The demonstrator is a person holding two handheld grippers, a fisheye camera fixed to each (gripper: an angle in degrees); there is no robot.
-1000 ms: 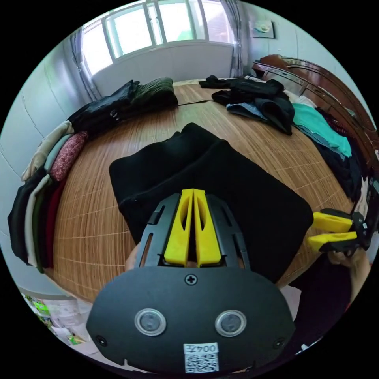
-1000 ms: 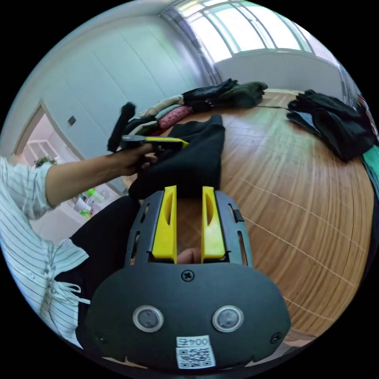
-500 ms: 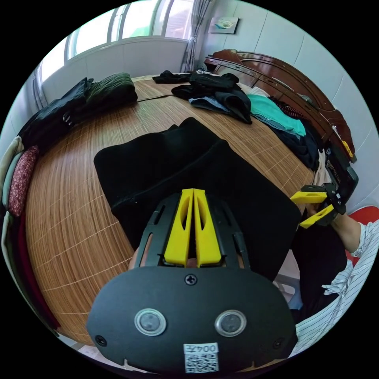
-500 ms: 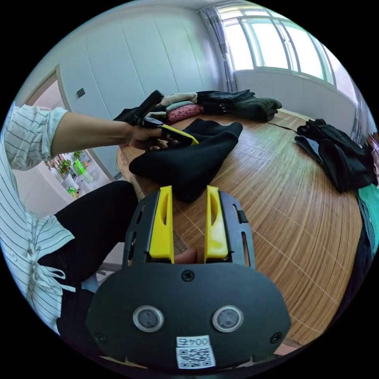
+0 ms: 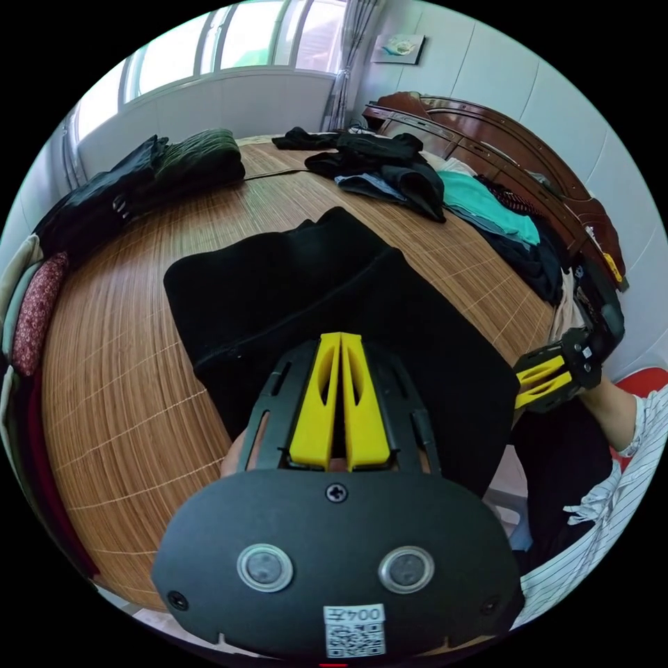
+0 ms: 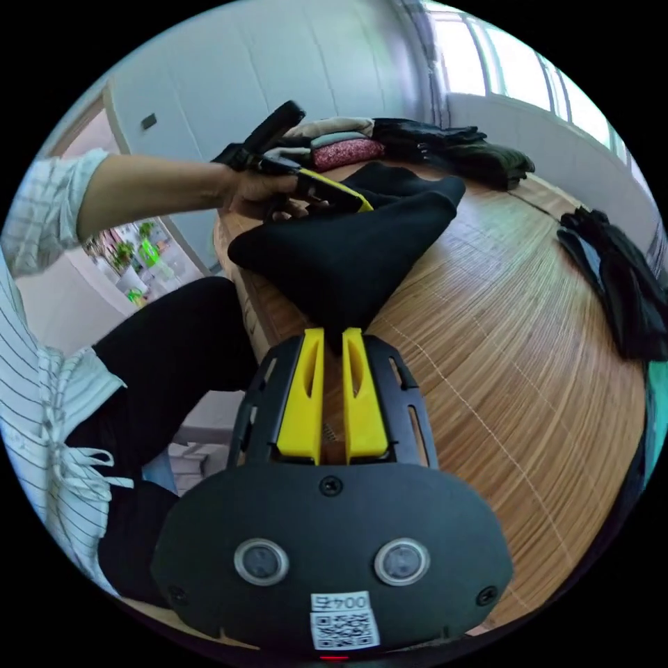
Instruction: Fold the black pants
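Black pants [image 5: 334, 299] lay folded at the near edge of the bamboo-matted bed [image 5: 125, 390]. Left claw [image 5: 340, 341] had its jaws pressed together over the pants. Right claw [image 6: 332, 335] was nearly closed at the pants' near corner; grip uncertain.

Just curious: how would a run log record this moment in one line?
black pants: folded on mat | left gripper: shut on pants | right gripper: closing on near corner

I count one pair of black pants [image 5: 334, 292] on the bamboo mat [image 5: 132, 390], two grippers, left gripper [image 5: 340, 338] and right gripper [image 5: 539, 381], both at the pants' near edge, and two clothing heaps beyond the pants: folded stack [image 5: 139, 181], loose pile [image 5: 390, 167].
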